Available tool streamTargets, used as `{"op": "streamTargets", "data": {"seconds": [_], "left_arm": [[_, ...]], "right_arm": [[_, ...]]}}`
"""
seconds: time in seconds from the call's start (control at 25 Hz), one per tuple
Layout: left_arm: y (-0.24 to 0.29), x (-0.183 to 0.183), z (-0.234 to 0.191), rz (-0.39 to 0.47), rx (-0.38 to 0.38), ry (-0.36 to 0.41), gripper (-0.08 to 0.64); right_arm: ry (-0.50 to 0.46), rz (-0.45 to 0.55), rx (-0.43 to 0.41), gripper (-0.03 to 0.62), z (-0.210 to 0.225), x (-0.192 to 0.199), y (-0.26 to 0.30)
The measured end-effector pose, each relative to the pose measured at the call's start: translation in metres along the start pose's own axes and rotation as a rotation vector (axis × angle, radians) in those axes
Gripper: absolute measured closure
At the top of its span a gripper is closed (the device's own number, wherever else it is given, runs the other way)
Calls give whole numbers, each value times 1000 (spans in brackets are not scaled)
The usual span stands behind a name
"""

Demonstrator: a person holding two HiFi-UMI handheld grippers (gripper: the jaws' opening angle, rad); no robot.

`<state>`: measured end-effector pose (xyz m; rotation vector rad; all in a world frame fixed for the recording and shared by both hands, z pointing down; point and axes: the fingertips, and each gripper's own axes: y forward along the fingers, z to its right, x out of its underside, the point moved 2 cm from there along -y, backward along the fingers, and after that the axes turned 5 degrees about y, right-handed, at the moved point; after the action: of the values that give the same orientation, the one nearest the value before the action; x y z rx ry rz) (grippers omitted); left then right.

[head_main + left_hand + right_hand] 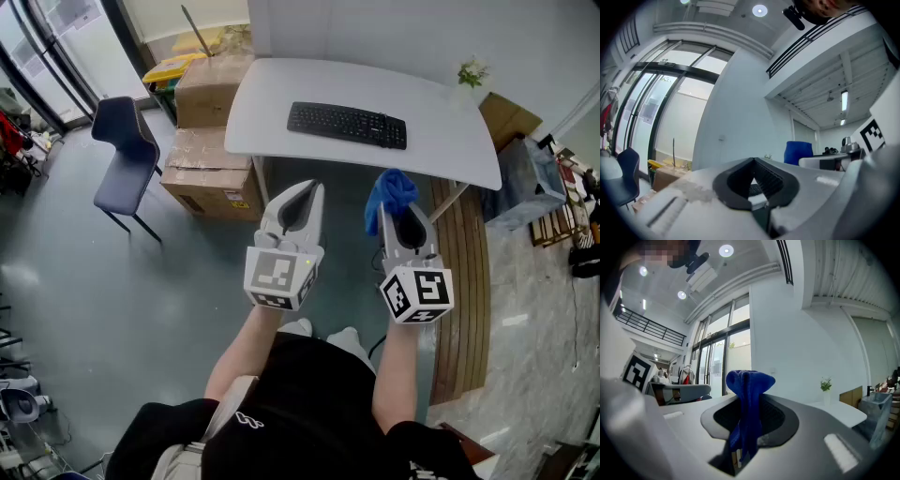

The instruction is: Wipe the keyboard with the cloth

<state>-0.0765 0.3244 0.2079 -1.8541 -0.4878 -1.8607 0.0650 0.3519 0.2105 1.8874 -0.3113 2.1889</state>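
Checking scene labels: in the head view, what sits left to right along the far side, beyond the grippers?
Blue chair → cardboard boxes → keyboard → small plant → grey bin. The table is left out: it spans several of these.

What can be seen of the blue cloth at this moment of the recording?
The cloth is a deep blue, soft, towel-like fabric, bunched into folds rather than spread flat. The right tongs are shut on it: a rounded wad pokes out past their tips, and in the right gripper view a strip hangs down between the jaws. It is held in the air, short of the near edge of the white table and apart from the keyboard. Only the tongs touch it.
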Motion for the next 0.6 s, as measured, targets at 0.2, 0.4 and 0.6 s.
{"op": "streamTargets", "data": {"seconds": [0.2, 0.4, 0.6], "left_arm": [[-2, 3, -5, -3, -2, -5, 561], [-5, 6, -11, -14, -16, -21, 561], [-1, 10, -16, -19, -30, -25, 561]], "right_arm": [[22, 8, 9, 497, -1, 1, -1], [28, 4, 12, 497, 1, 0, -3], [37, 7, 0, 497, 3, 1, 0]]}}
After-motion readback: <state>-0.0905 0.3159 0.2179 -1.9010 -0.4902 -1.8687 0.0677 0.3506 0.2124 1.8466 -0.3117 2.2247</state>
